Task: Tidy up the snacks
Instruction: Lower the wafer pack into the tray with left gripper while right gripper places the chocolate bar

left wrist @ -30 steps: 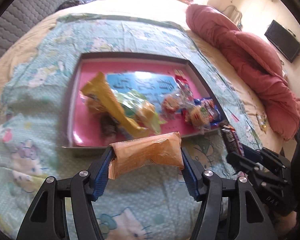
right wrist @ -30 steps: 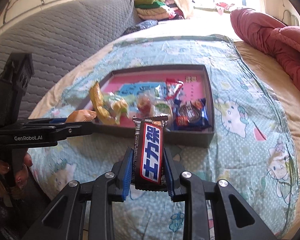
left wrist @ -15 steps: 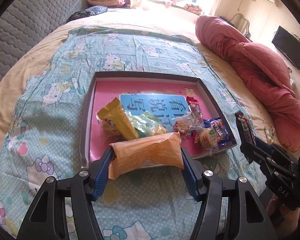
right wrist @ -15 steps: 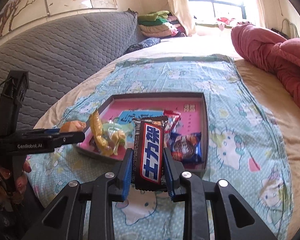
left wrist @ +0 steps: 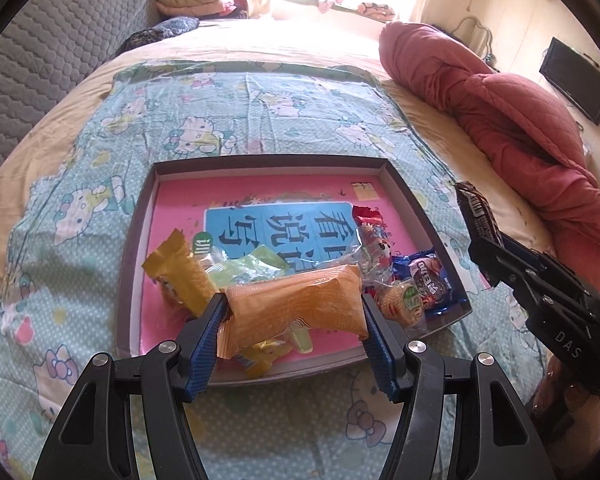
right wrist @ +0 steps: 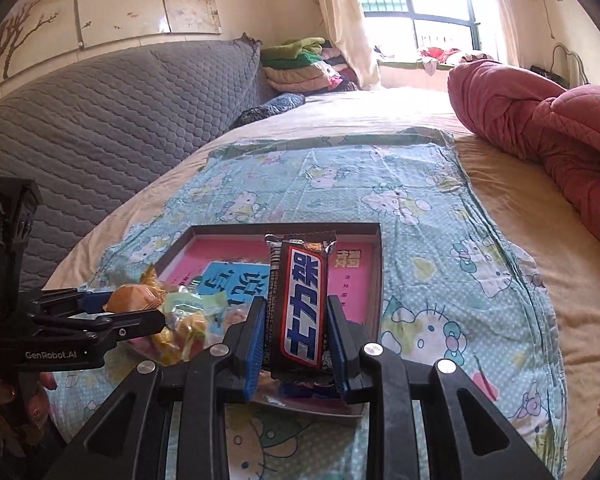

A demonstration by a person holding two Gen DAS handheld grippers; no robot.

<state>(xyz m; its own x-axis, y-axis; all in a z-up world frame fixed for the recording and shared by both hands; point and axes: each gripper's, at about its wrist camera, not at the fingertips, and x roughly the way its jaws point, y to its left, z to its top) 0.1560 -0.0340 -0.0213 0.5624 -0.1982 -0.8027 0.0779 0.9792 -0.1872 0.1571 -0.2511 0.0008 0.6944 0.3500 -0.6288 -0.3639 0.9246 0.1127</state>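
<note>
The left gripper point(left wrist: 294, 314) is clamped on an orange snack packet point(left wrist: 296, 306) above the near edge of the tray point(left wrist: 140, 264). To its right, the right gripper point(right wrist: 296, 326) is clamped on an upright chocolate bar point(right wrist: 302, 300) above the tray's near right part.

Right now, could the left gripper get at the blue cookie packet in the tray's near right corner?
Probably not yet: the left gripper is shut on the orange snack pack, so its jaws are occupied. The blue cookie packet lies uncovered in the tray, otherwise approachable.

The orange packet point(left wrist: 296, 304) hides snacks in the tray point(left wrist: 140, 240) behind it.
</note>
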